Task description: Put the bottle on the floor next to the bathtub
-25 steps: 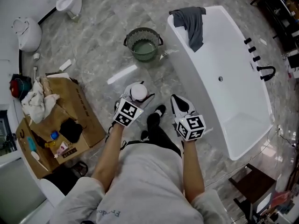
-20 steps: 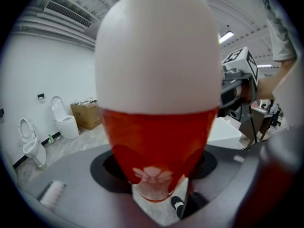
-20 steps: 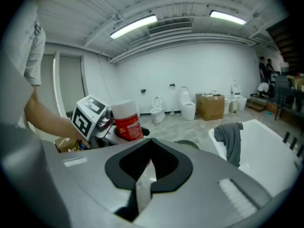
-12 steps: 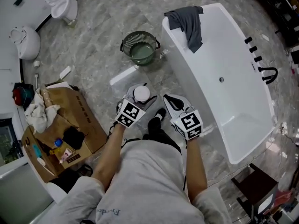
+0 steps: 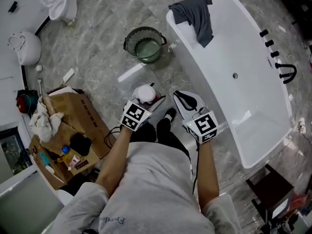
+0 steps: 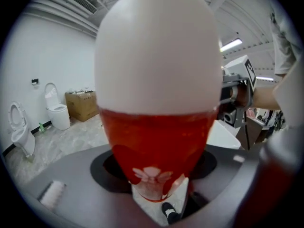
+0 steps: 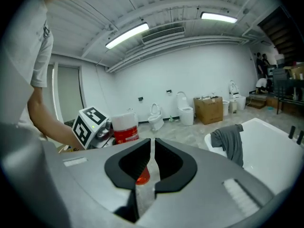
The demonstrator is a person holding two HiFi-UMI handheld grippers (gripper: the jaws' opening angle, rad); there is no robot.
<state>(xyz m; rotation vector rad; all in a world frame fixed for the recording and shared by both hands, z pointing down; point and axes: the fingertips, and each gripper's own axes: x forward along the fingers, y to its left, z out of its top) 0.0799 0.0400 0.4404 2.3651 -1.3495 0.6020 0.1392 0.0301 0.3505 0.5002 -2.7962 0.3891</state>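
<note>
so far the bottle (image 6: pixel 156 127), red with a white cap, is not on the floor (image 5: pixel 102 48). the left gripper (image 5: pixel 145 97) has its jaws clamped on the red body and holds it upright in the air, at lower centre of the head view, just left of the bathtub (image 5: pixel 229 43). the right gripper (image 5: pixel 184 98) is pinched closed on nothing. what seems left is lowering the bottle onto the grey marble tiles beside the tub wall and letting go. a green basket (image 5: pixel 145 45) sits at upper centre. a grey towel (image 5: pixel 197 16) hangs over the tub's end. a cardboard box (image 5: pixel 73 126) lies at lower left, a toilet (image 5: pixel 56 4) at upper left.
</note>
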